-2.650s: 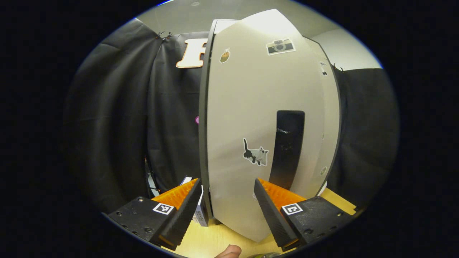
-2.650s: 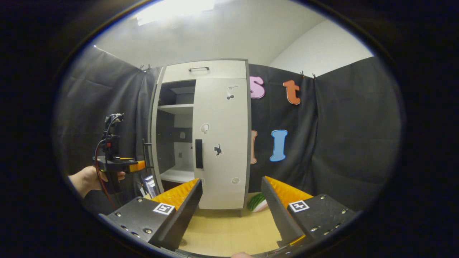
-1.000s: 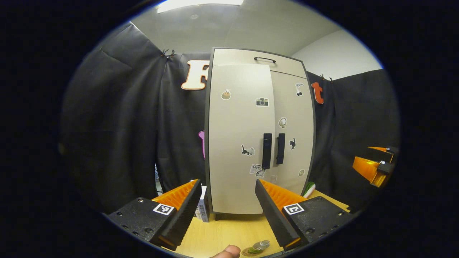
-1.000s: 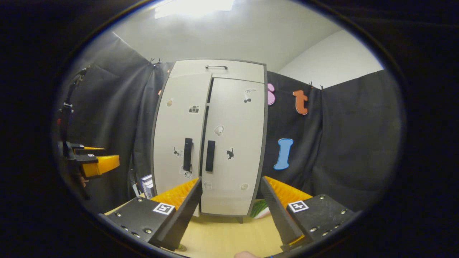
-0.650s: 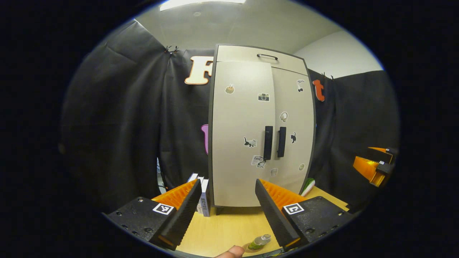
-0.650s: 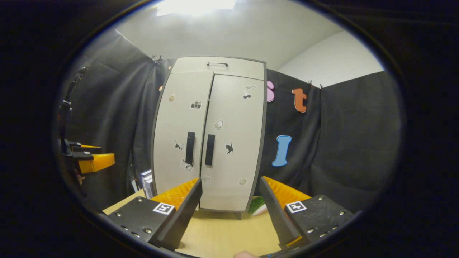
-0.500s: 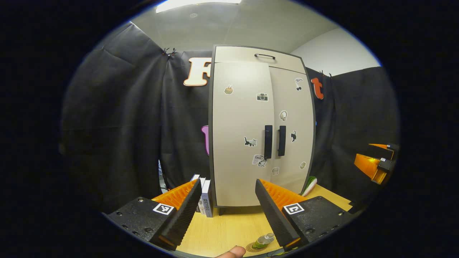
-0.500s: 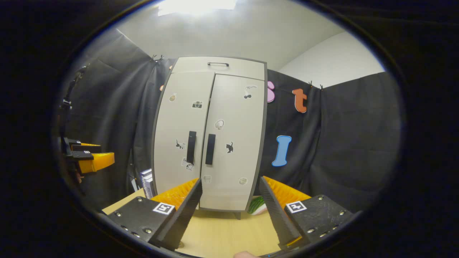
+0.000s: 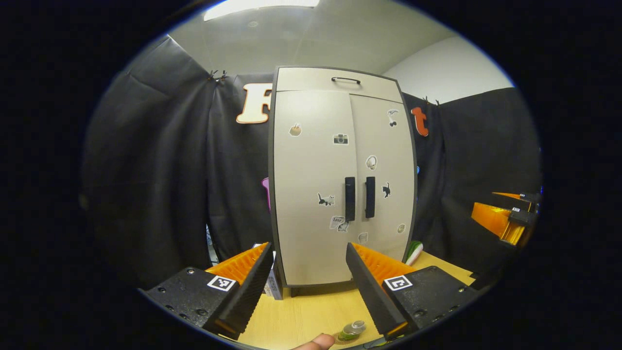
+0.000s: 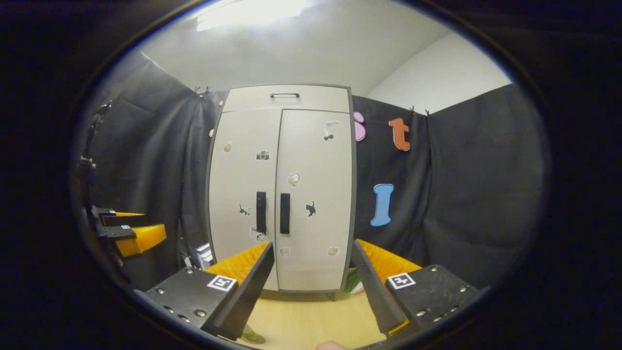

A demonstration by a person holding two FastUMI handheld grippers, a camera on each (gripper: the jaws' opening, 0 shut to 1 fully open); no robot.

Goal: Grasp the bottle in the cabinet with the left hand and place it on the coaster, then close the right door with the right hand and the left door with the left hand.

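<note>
Left gripper view, left to right. Black cloth wall on the left. My left gripper [image 9: 307, 284] sits low in frame, fingers spread wide apart, nothing between them. A few upright books [image 9: 273, 287] stand on the wooden table [image 9: 301, 318] just beside the cabinet's left foot, partly hidden behind my left finger. The cabinet [image 9: 340, 180] stands upright at the back of the table. Left door [image 9: 311, 184] and right door [image 9: 386, 175] both lie flush, their two dark handles [image 9: 359, 198] side by side at the seam. Stickers dot both doors. A drawer front with a thin handle [image 9: 346, 80] runs across the top.

Near the bottom edge, the bottle [image 9: 353, 330] stands on the coaster [image 9: 340, 339], well in front of the cabinet and just beside my right finger's tip. A fingertip of my own hand [image 9: 313, 342] shows at the very bottom. A green-and-white object [image 9: 414, 250] lies at the cabinet's right foot; I cannot tell what it is. Far right, my right gripper [image 9: 505, 221] hangs in the air, away from the cabinet.

Right gripper view, left to right. My left gripper [image 10: 129, 233] hangs at the far left, apart from the cabinet [image 10: 282, 189]. Doors closed here too. My right gripper [image 10: 311, 287] is low in frame, fingers spread, holding nothing. A bit of green by the bottom edge [image 10: 252, 335] may be the bottle; too cropped to say.
</note>
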